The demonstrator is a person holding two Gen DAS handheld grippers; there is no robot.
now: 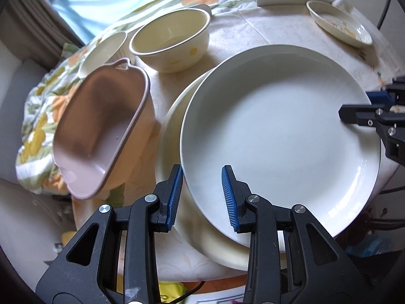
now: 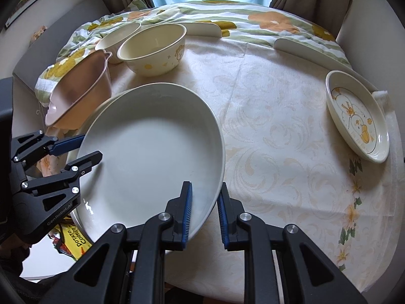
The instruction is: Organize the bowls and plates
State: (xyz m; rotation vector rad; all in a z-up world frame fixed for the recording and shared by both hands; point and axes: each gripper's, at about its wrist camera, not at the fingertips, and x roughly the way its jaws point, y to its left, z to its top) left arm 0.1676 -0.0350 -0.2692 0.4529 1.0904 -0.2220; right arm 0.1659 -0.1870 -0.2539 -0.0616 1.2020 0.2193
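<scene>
Left wrist view: both grippers, the left gripper [image 1: 202, 197] and the right gripper [image 2: 204, 212], stand parted astride the white plate's [image 1: 281, 131] slick, brittle rim; grasp there.

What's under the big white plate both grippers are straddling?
A second, cream-toned plate lies beneath the big white plate, only its left and near rim peeking out. Its centre, and whether anything else lies below, is covered.

Left gripper [image 1: 202, 197] open, fingers spread apart. Right gripper [image 2: 204, 212] open too, fingers apart, pointing forward.
</scene>
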